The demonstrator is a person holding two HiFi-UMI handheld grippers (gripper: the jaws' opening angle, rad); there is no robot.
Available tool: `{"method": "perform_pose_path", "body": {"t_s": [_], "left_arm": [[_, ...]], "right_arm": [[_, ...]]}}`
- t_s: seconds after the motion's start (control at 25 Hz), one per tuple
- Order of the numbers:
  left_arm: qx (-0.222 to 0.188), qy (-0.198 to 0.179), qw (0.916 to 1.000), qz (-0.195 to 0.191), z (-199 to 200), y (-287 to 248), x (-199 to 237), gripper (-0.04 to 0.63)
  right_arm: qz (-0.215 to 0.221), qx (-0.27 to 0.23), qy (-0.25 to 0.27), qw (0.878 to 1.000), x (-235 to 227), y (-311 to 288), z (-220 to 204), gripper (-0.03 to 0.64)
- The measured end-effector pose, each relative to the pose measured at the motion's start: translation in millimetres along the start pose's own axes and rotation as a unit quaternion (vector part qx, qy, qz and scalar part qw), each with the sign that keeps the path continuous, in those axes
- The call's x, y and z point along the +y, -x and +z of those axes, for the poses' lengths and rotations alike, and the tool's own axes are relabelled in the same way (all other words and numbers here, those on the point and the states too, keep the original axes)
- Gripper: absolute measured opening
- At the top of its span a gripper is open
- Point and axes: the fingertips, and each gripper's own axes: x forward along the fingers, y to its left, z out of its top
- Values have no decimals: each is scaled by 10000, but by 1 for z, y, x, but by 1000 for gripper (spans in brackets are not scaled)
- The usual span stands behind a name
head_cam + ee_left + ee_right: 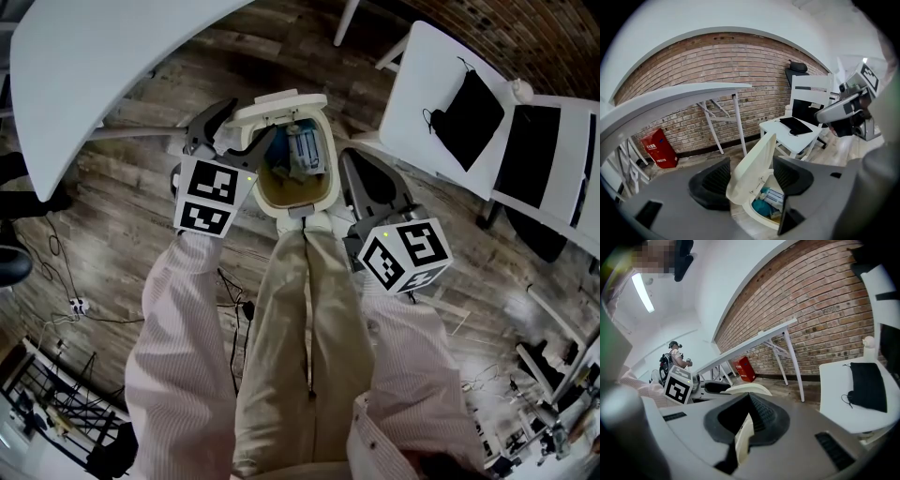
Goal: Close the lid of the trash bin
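1. Between the widely spread jaws of the left gripper [751,174] stands the cream lid [757,157], raised and tilted. Its lower edge lies close against one jaw, but I cannot tell if they touch.
2. Just below those jaws sits the open trash bin [332,173], with blue and white rubbish [771,200] inside.
3. The right gripper [749,397] is beside the bin's opposite rim. Its jaws are pressed together at the tips, and a cream sliver shows through the gap behind them.

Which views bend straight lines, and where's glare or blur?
Left gripper view: heavy fisheye, brick wall arches, corners vignetted black. Right gripper view: same bowing, ceiling light blows out, right tongs soft up close. Head view: milder bend, evenly lit, trash bin sharp.
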Motion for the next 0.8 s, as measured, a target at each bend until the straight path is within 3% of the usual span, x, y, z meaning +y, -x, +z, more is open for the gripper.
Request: {"method": "perform_pose_path", "body": {"t_s": [0.44, 0.8], "left_arm": [[66, -92, 9999, -83, -14, 16, -27, 259], [136, 48, 9996, -258, -33, 26, -54, 255]], "right_arm": [[-16, -42, -59, 10000, 4, 21, -11, 3], [-21, -33, -83, 10000, 6, 33, -22, 3]]}}
